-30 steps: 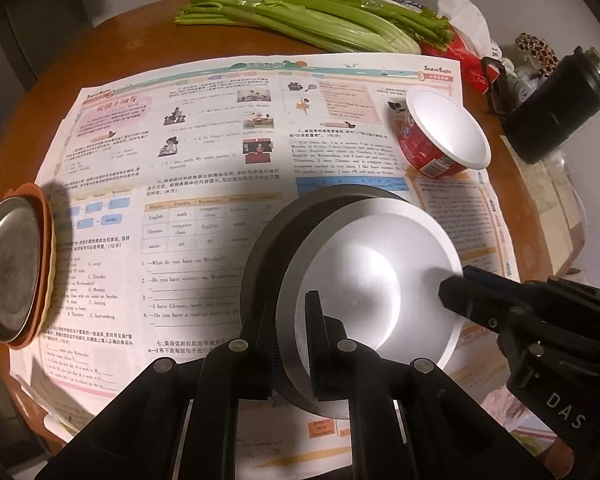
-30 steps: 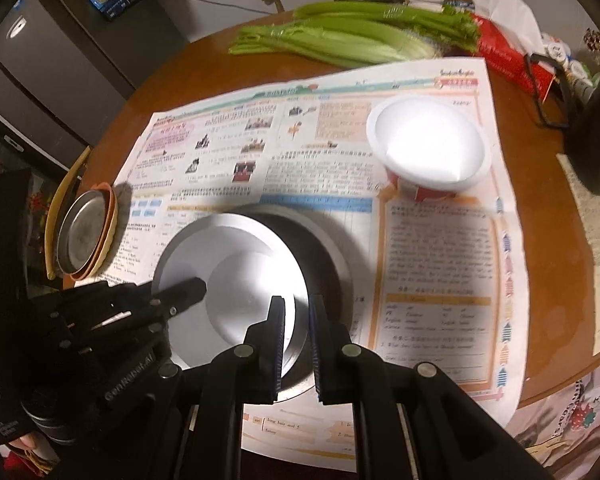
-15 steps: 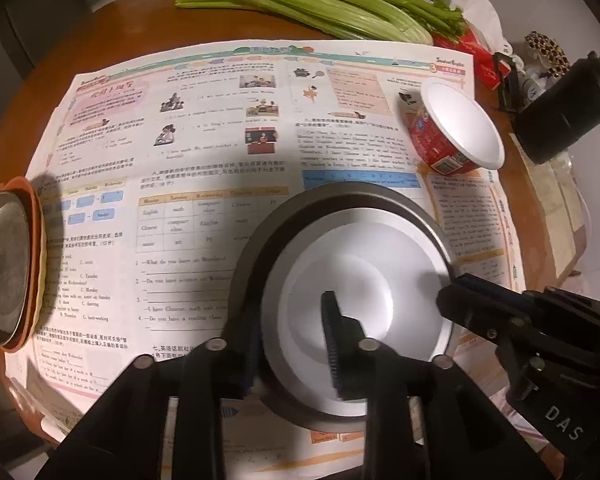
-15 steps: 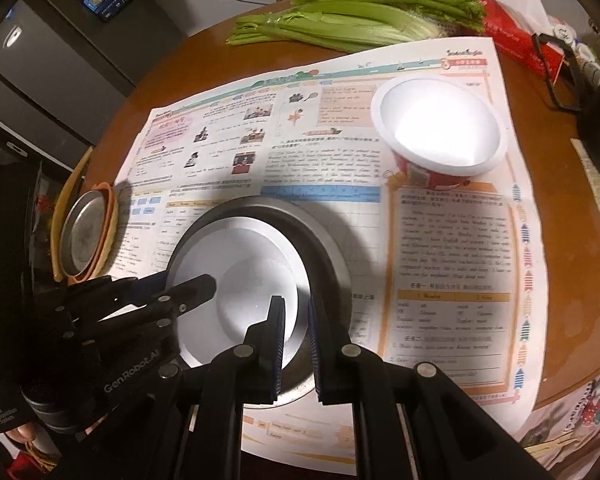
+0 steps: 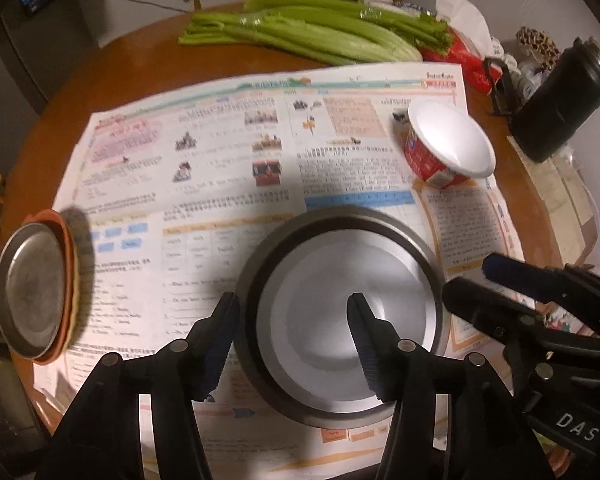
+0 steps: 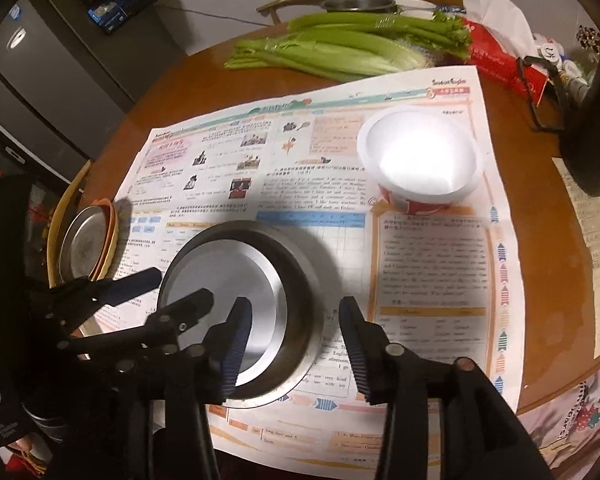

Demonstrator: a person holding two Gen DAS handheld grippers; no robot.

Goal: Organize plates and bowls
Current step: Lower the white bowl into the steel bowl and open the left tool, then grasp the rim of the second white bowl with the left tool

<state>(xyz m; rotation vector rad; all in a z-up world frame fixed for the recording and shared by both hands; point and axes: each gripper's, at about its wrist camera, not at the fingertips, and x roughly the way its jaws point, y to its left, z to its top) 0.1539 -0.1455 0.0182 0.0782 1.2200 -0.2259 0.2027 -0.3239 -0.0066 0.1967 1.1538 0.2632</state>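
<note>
Opening now, both sets of jaws straddle the rim of the nested steel dishes without pressing on it. The left gripper [image 5: 292, 336] stands wide, one finger outside the wall, one over the shallow silver metal plate [image 5: 352, 320]. The right gripper [image 6: 292, 332] spreads likewise across the opposite rim, nothing pinched. The plate sits inside the larger dark-walled steel bowl [image 5: 332, 220], level, so my judgement is that the two-sided hold kept it flat and is no longer needed. The pair rests on the printed newspaper sheet [image 5: 220, 184] covering the round wooden table [image 5: 132, 64]. Still apart: a red-and-white paper cup bowl [image 5: 448, 148] beyond, and a steel plate stacked on orange dishes [image 5: 32, 292] at the table's edge.
</note>
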